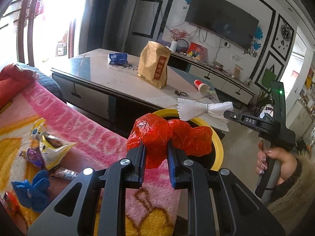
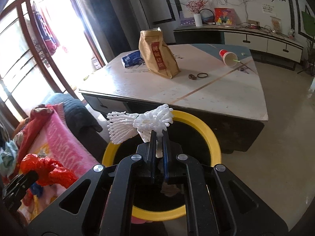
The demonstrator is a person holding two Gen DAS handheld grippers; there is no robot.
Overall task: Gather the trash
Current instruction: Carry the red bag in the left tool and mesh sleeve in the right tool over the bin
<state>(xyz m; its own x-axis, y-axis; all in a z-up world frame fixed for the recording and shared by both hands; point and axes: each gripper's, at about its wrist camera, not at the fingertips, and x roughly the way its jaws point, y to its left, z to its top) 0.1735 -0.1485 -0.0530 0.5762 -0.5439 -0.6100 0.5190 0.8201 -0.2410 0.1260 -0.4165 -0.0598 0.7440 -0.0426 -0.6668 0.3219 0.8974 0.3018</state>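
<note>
Left tongs [image 1: 156, 147] pinch one crumpled red plastic bag [image 1: 169, 137]; right tongs [image 2: 159, 137] grip one white foam net [image 2: 139, 124] over yellow-rimmed bin [image 2: 208, 131]. Surface [image 2: 226, 94]: one brown paper bag [image 2: 157, 54], one tipped red cup [image 2: 228, 57].

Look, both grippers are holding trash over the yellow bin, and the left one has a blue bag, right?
Almost. The left gripper holds a red bag, not a blue one, as the left wrist view shows. The right gripper holds white foam netting above the yellow bin.

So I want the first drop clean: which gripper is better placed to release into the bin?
Probably the right gripper: its white foam net hangs over the yellow-rimmed bin. The left gripper, holding the red bag, sits nearer the blanket.
</note>
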